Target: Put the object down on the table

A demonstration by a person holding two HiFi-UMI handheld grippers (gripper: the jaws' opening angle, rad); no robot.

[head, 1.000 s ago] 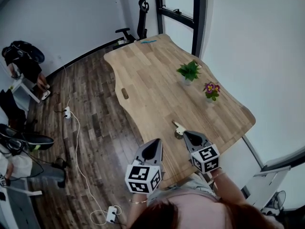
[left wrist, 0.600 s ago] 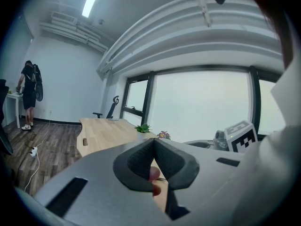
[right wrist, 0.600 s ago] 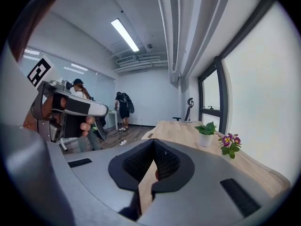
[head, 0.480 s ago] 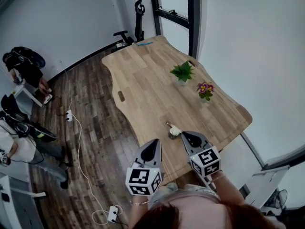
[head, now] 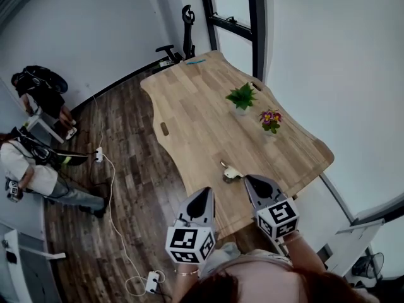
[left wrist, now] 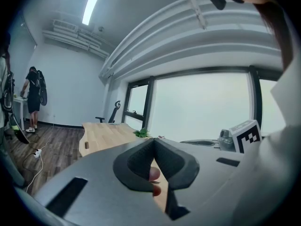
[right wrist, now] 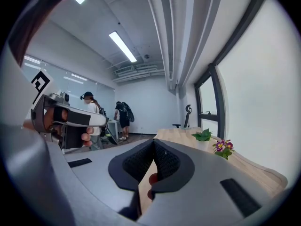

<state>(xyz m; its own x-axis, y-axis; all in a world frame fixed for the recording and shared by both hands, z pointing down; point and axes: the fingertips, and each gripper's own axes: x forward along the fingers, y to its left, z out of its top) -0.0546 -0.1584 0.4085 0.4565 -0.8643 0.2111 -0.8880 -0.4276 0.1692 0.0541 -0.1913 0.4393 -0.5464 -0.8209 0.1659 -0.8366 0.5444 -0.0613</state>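
Right gripper (head: 248, 179) back, object (head: 231, 173) near jaws

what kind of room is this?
Probably an office or meeting room: a long wooden table carrying a green potted plant and a flowering plant, with an office chair by tall windows.

Leafy green potted plant (head: 242, 97) at 1 o'clock, purple-flowered pot (head: 269, 118) just beside it at 2, black office chair (head: 180, 33) at 12 by the window (head: 230, 17), two people (head: 28, 169) at 9 and 10, white cable (head: 117, 219) across dark wood floor (head: 126, 137), power strip (head: 151, 281) at 7
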